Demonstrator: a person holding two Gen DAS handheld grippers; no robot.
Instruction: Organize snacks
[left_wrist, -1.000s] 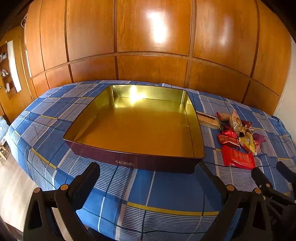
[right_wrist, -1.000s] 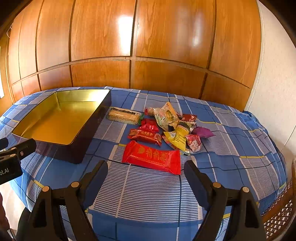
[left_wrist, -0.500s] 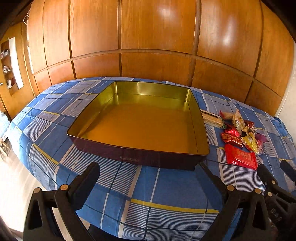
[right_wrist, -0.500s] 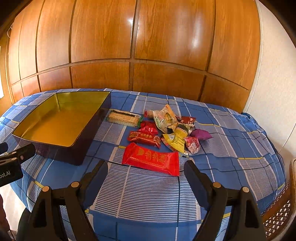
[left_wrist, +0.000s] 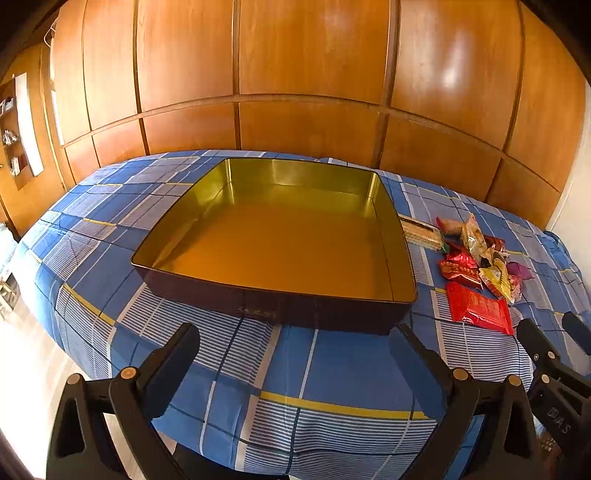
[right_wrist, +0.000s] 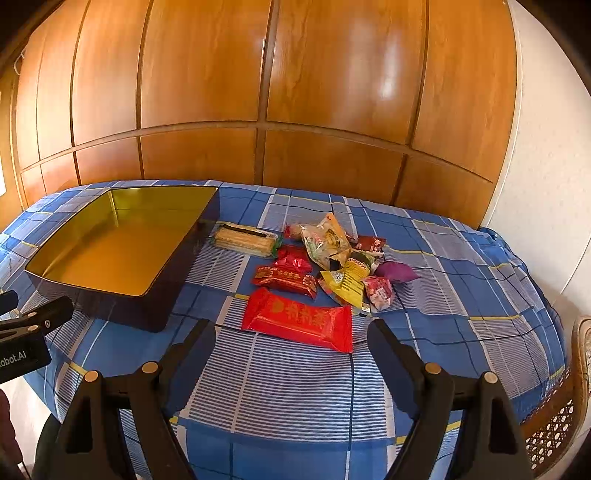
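A shallow square tin, gold inside and dark outside, stands empty on the blue checked tablecloth. To its right lies a heap of wrapped snacks: a large red packet nearest me, a smaller red bar, a wafer pack, a yellow wrapper and a purple one. My left gripper is open in front of the tin's near wall. My right gripper is open, just short of the large red packet. Neither holds anything.
The table is round, its cloth hanging over the near edge. Wooden wall panels stand right behind it. A cane chair back shows at the lower right, and a shelf niche at the far left.
Both grippers have drifted slightly up and back, so the tin and the snacks sit a little lower and smaller in each view. Both stay open.
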